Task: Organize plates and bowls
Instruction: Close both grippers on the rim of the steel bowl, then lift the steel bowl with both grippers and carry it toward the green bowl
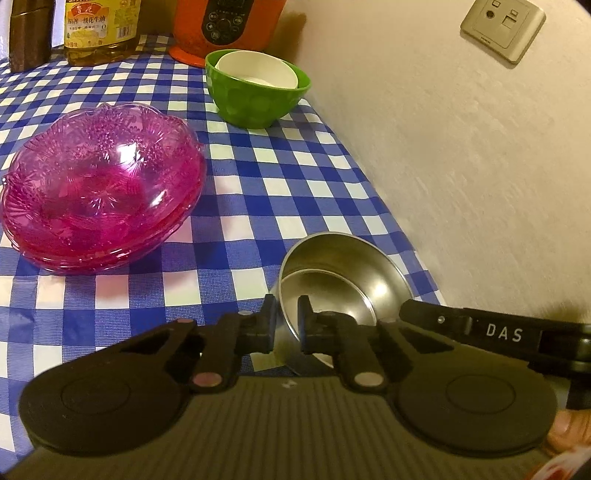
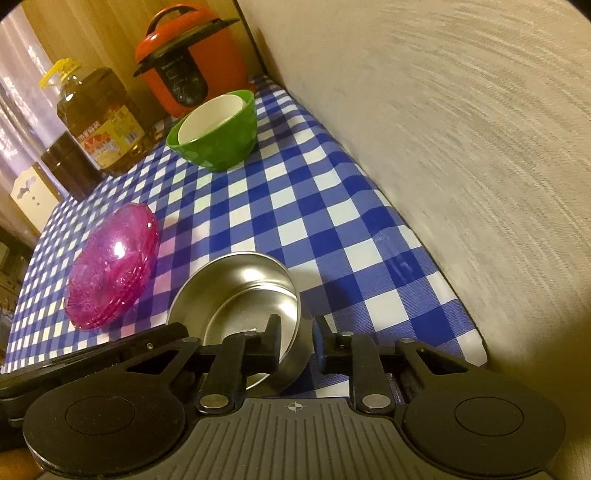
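Note:
Two nested steel bowls [image 1: 351, 280] [image 2: 236, 288] sit tilted on the blue-and-white checked tablecloth [image 1: 277, 192] near the wall. My left gripper [image 1: 288, 321] is shut on their rim, one finger inside and one outside. My right gripper [image 2: 297, 341] pinches the opposite rim the same way; its black arm [image 1: 498, 332] shows at the right of the left wrist view. A stack of pink see-through bowls [image 1: 99, 184] [image 2: 110, 266] lies to the left. Further back, a green bowl [image 1: 255, 99] [image 2: 218, 147] holds a white bowl [image 1: 258, 70] [image 2: 210, 118].
A beige wall [image 1: 461, 166] runs along the table's right edge, with a socket plate [image 1: 502, 27] on it. At the back stand a red rice cooker [image 1: 225, 26] [image 2: 188, 66], an oil bottle [image 1: 99, 33] [image 2: 99, 122] and a dark bottle [image 1: 29, 33].

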`<action>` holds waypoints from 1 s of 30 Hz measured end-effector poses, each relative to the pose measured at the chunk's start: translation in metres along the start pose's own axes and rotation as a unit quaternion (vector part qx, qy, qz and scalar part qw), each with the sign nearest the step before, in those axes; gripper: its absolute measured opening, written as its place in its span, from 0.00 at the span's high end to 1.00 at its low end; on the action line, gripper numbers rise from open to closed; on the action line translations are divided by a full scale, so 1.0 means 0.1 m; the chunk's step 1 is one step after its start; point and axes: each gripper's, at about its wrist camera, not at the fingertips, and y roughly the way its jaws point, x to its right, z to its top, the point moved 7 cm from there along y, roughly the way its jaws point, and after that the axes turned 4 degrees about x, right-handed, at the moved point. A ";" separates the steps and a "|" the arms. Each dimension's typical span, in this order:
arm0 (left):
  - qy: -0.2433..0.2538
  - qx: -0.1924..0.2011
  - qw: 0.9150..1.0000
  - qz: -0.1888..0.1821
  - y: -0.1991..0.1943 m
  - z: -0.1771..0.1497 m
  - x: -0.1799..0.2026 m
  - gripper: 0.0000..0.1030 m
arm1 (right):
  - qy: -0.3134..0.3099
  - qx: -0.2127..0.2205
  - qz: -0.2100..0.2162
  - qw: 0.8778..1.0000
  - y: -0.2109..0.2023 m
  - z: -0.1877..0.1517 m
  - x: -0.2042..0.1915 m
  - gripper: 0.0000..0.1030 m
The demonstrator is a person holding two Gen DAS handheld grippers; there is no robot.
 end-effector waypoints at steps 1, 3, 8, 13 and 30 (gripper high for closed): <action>0.000 0.000 1.000 0.001 0.00 0.00 0.00 0.92 | 0.001 -0.001 0.000 1.000 0.00 0.00 0.00 0.84; 0.001 0.001 1.000 0.001 0.01 0.00 0.00 0.93 | 0.001 -0.003 0.000 1.000 0.02 -0.01 -0.01 0.87; 0.001 0.000 1.000 0.002 0.01 0.00 -0.01 0.93 | -0.004 -0.002 -0.006 1.000 0.02 -0.02 -0.02 0.94; 0.002 0.002 1.000 0.001 -0.03 0.01 0.00 0.94 | -0.001 0.006 -0.006 1.000 -0.02 -0.01 -0.03 0.95; -0.011 0.036 0.999 0.002 -0.39 0.18 -0.01 0.94 | -0.007 0.030 0.008 0.999 -0.26 0.11 -0.27 0.95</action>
